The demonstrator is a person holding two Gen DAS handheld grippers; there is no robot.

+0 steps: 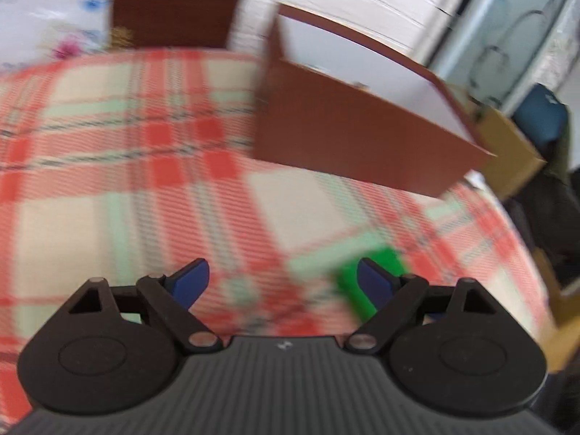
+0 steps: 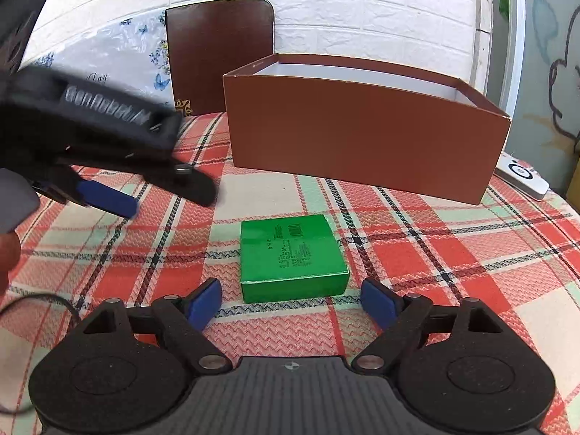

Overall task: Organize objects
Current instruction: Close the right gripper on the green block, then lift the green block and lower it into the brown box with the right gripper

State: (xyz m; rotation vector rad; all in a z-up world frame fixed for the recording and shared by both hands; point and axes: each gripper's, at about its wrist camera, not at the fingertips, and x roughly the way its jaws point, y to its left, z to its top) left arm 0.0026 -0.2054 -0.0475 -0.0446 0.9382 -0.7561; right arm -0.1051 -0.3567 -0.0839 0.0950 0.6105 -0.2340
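A flat green box (image 2: 291, 257) lies on the plaid tablecloth, just ahead of my right gripper (image 2: 291, 302), which is open and empty with its blue pads either side of the box's near edge. An open brown box (image 2: 362, 137) with a white inside stands behind it. My left gripper (image 1: 281, 282) is open and empty; its view is blurred. The green box (image 1: 366, 279) shows partly behind its right finger, the brown box (image 1: 355, 145) further off. The left gripper also shows in the right wrist view (image 2: 108, 195), above the cloth at left.
The brown box lid (image 2: 221, 54) leans upright against the white brick wall behind the table. A white device (image 2: 522, 177) lies at the table's right edge beside the brown box. A floral plastic sheet (image 2: 119, 54) hangs at the back left.
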